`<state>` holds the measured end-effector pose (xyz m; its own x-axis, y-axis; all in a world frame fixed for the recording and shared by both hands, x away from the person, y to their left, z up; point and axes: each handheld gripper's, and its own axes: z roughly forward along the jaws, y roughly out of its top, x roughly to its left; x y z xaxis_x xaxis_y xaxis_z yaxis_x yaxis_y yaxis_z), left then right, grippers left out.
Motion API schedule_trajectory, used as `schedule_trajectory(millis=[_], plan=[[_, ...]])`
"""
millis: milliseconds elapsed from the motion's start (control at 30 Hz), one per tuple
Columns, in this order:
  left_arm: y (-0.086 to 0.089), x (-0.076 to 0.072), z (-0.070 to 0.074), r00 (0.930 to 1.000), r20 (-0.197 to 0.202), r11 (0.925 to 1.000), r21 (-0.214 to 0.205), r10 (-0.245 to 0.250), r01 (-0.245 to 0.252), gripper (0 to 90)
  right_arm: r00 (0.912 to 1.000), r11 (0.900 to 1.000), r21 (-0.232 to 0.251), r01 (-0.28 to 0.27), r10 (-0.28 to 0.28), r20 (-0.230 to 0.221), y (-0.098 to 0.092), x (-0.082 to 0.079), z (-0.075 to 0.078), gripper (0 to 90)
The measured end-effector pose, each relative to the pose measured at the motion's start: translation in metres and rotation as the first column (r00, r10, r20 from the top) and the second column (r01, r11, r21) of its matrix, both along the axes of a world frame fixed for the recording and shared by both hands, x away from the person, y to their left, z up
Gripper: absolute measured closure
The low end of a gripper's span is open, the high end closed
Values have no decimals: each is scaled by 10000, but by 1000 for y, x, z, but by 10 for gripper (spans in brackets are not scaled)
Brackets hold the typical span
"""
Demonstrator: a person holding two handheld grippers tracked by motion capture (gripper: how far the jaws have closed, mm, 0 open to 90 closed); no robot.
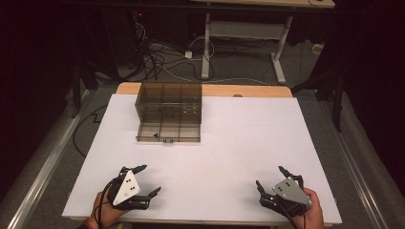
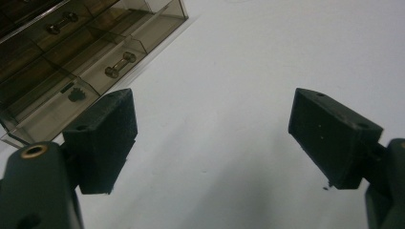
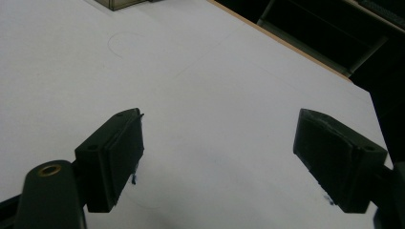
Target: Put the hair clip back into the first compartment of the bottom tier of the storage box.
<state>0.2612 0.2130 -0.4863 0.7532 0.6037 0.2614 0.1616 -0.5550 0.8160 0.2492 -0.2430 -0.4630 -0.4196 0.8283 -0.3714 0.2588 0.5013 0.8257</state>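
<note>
My left gripper (image 1: 149, 180) rests near the table's front left, held by a hand, jaws wide apart and nothing between them; in the left gripper view (image 2: 212, 138) only white table surface lies between the pads. My right gripper (image 1: 270, 177) sits at the front right, also open and empty, as the right gripper view (image 3: 217, 157) confirms. A smoky transparent drawer cabinet (image 1: 169, 111) stands at the back left of the white sheet, its bottom drawer pulled out. That drawer (image 2: 57, 107) holds a small dark object (image 2: 75, 95). Metal handles (image 2: 120, 64) show on the drawer fronts.
The white sheet (image 1: 239, 143) covers the wooden table (image 1: 248, 90). Beyond the far edge are cables on the floor (image 1: 157, 57) and the legs of another desk (image 1: 206, 43). A faint pencilled circle (image 3: 126, 43) marks the sheet.
</note>
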Motion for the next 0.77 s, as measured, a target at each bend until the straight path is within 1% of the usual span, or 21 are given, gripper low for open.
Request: schedule_trajectory(millis=[233, 300, 400, 467, 633, 767], plan=[[-2, 5, 0, 10000, -47, 10000, -47, -53, 53, 159, 10000, 10000, 49, 74, -74, -20, -2, -1, 0, 177], [-3, 6, -1, 10000, -46, 10000, 40, -85, 85, 159, 9999, 9999, 1, 115, -115, -14, -4, -1, 0, 177], [-3, 7, -1, 9999, -65, 9999, 54, -157, 157, 159, 9997, 9997, 116, 228, -228, 9, -6, -1, 1, 177], [-4, 7, -1, 9998, -84, 9998, 26, -191, 191, 159, 9997, 9997, 31, 225, -225, 34, -5, -1, 0, 177], [-4, 8, -2, 9997, -107, 9996, 126, -239, 240, 159, 9998, 9998, -8, 217, -217, 10, -5, -1, 0, 177], [-5, 8, 0, 9999, -47, 9998, 124, -155, 156, 159, 9997, 9997, 84, 240, -240, -85, -6, -1, -2, 177]])
